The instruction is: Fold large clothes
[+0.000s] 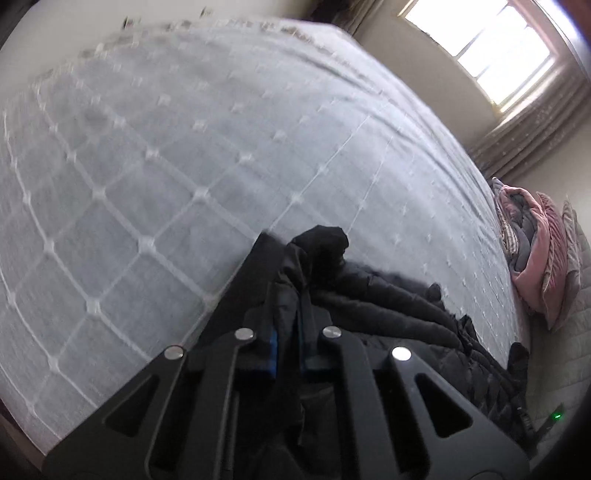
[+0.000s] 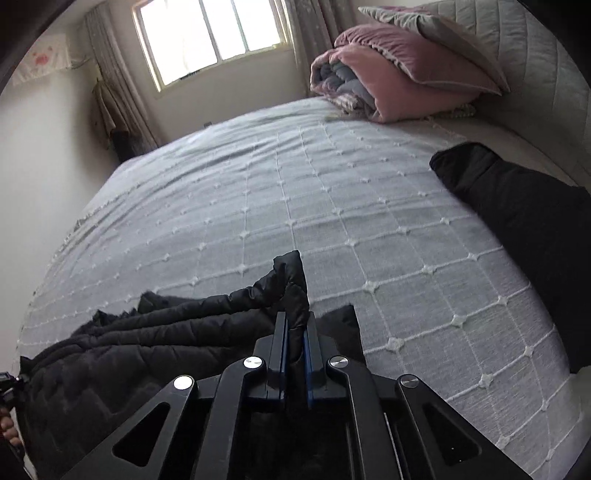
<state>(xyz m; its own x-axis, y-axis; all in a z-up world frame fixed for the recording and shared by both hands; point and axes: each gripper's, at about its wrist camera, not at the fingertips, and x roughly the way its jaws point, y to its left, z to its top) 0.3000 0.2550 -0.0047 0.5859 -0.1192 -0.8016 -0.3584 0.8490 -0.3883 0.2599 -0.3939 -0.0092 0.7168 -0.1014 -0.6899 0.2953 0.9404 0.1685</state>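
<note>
both grippers, left gripper point(image 1: 288, 328) and right gripper point(image 2: 295, 332), were clamped nearly shut on the black quilted coat point(image 2: 147, 332); thin pinches risked slipping if lifted unevenly.

we list: a grey bedspread point(image 2: 332, 229) with white stitched grid covering the bed; a pink folded quilt point(image 2: 399, 77) at its far right, a grey pillow point(image 2: 432, 33) atop; a bright window point(image 2: 210, 37) with curtains point(image 2: 118, 92) beyond.

The bed point(image 2: 332, 206) wears a pale grid-stitched cover; a black quilted jacket point(image 2: 147, 332) and pink folded bedding point(image 2: 399, 85) lie on it.
</note>
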